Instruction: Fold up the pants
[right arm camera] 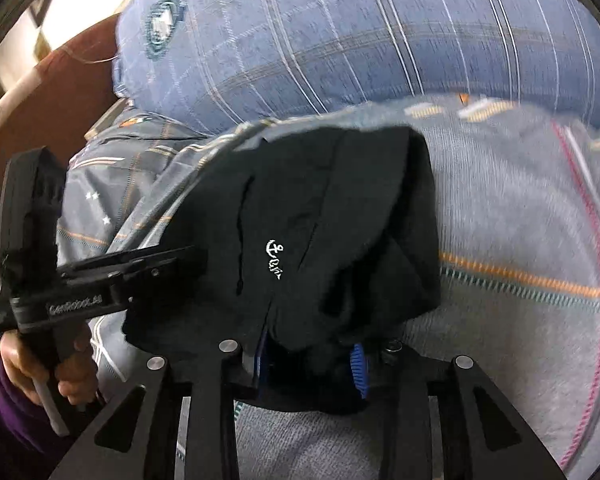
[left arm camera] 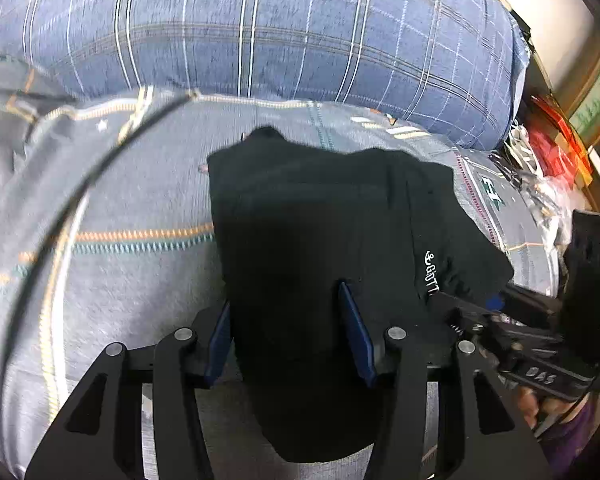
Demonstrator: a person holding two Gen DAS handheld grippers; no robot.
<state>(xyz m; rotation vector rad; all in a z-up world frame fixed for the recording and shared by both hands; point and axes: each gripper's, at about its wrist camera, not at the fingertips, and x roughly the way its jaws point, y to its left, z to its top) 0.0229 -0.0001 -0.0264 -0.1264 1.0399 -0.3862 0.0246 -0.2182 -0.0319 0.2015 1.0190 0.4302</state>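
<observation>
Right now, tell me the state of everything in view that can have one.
Black pants: folded into a compact stack, lying on the grey bedspread.
Left hand-held gripper: fingers open on either side of the pants' near end, not pressing it.
Right hand-held gripper: pants edge bunched between its fingers; grip unclear.
Blue plaid pillow: plump, lying behind the pants.

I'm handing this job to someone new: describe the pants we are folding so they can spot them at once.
Find the big blue plaid pillow at the back of the bed; in front of it lies a grey bedspread with orange and teal stitched stripes. The black pants lie bunched on that spread, right in front of both grippers. They are the only plain black cloth there, with small white lettering.
</observation>
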